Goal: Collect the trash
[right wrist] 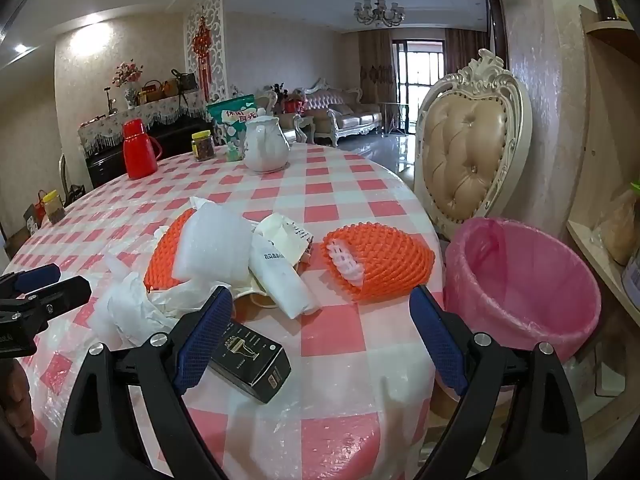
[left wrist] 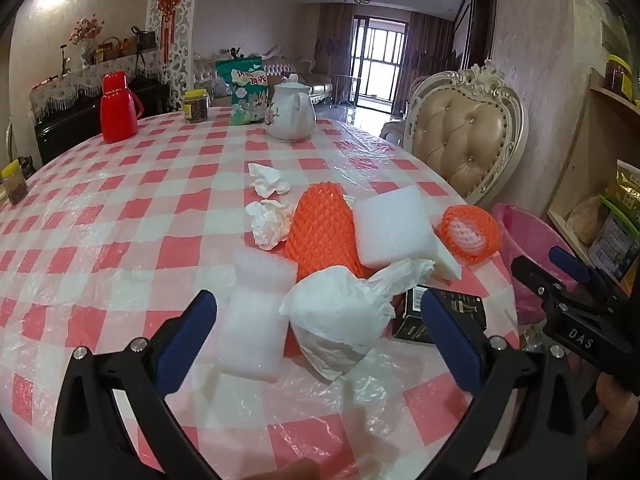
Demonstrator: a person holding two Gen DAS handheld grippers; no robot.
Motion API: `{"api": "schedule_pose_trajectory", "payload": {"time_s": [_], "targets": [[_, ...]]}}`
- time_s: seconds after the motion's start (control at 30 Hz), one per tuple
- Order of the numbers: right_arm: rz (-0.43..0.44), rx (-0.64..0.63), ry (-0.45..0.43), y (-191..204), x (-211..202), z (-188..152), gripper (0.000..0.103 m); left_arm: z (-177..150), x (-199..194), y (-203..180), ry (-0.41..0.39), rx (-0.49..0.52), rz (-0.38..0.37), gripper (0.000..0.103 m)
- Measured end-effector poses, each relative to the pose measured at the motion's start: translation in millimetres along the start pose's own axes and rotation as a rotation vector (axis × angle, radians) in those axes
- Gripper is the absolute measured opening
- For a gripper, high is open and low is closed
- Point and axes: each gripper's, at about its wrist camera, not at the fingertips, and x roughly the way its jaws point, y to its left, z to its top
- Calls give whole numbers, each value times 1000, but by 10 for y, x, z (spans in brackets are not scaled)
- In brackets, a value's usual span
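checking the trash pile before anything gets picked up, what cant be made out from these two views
- Black box: in the left wrist view the bunched white plastic bag and a finger of the left gripper cover much of it.
- Pink-lined bin: its bottom is hidden by its own wall in the right wrist view; the left wrist view shows only part.
- Print on the white paper bag: too small to read.

Tufted chair (right wrist: 470,152), chandelier (right wrist: 378,10), bright window (right wrist: 420,76)

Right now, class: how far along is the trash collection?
Done: nothing visible; the pink-lined bin looks empty. In hand: nothing; the left gripper and right gripper are open over the pile. Left: orange foam nets, white foam, tissues, black box.
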Motion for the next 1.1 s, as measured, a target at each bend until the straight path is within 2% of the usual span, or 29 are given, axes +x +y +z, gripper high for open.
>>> {"api": "schedule_pose_trajectory", "payload": {"time_s": [1.1], "targets": [[4, 8, -2, 5, -22, 22, 85, -2, 0, 3, 1, -6, -4, 99]]}}
